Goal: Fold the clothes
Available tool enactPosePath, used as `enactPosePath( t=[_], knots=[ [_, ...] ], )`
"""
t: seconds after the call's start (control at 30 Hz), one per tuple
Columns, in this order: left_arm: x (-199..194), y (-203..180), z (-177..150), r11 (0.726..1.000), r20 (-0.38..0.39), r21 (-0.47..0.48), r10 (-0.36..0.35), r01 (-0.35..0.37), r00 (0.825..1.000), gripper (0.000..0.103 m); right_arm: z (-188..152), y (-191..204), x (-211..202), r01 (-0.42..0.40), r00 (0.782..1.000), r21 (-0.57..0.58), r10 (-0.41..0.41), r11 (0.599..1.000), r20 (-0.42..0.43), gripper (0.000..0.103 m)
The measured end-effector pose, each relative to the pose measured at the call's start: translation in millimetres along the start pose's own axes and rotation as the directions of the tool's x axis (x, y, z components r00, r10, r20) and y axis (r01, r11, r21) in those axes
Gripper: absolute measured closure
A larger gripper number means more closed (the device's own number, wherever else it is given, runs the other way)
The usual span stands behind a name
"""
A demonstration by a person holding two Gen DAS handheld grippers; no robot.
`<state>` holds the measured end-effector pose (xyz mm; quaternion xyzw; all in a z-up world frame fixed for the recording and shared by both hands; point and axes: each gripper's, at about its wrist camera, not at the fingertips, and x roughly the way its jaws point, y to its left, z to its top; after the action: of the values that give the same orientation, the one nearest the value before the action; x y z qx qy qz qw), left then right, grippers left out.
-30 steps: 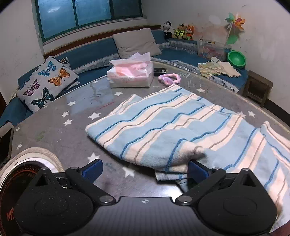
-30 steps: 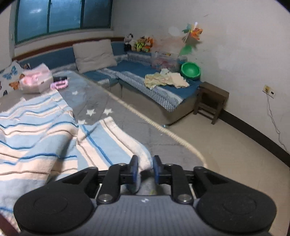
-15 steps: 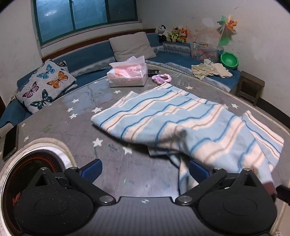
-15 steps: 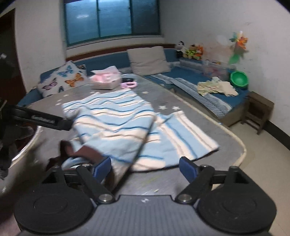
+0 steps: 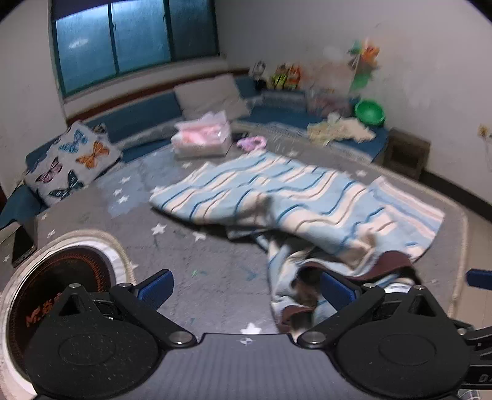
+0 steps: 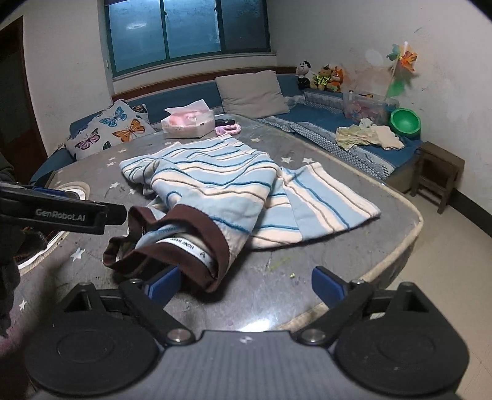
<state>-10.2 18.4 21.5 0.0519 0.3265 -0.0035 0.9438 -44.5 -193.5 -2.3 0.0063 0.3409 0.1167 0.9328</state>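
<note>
White walls (image 6: 323, 30), dark window (image 6: 187, 27), blue bench (image 6: 323, 115) w/ cushions.

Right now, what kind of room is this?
Most likely a home living room: a blue corner sofa with a butterfly cushion, stuffed toys on its ledge, and a tissue box on the star-patterned table beside a striped garment.

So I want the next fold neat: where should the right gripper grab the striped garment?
Take the brown waistband of the striped garment, from the near table edge. It lies bunched and raised just beyond the open right gripper, so a finger can likely slip under it.
</note>
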Motion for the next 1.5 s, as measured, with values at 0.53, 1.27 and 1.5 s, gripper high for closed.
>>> enactPosePath(
  t=[0.53,1.27,1.5],
  knots=[
    [-19,-5,-22,0.998,-0.037,0.017,0.057,-0.056,0.998,0.0,-11,9,-10,0.002,1.0,-0.018,-0.003,1.0,-0.007,0.007],
    [3,14,-7,0.997,-0.084,-0.033,0.066,-0.069,0.994,0.0,18,16,-10,-0.003,0.998,-0.057,0.006,0.998,0.056,0.007],
    [16,45,7,0.987,-0.088,-0.092,0.125,-0.133,0.988,0.0,47,25,0,-0.003,0.995,-0.127,0.015,0.992,0.099,0.008]
  ],
)
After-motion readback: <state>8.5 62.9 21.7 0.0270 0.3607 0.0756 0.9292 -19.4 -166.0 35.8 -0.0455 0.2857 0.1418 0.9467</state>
